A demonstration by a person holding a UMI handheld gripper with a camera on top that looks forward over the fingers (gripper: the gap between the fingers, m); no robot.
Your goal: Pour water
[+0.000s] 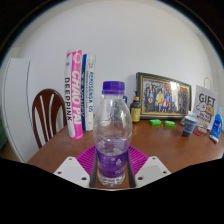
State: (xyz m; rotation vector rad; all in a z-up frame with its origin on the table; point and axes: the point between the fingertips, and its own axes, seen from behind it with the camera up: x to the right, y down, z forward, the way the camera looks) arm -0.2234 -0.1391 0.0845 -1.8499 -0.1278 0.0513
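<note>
- My claw (112, 168) is clamped on the bottle (112, 133), a purple pad (87, 158) pressing it from each side.
- The bottle stands upright between my fingers, clear plastic with a purple cap (113, 88) and a purple label low on its body.
- Beyond it runs a wooden table (165, 140).
- Two books (80, 92) stand on end at the back of the table, a framed photo (163, 97) to their right.
- A chair (46, 112) stands at the table's left end.
</note>
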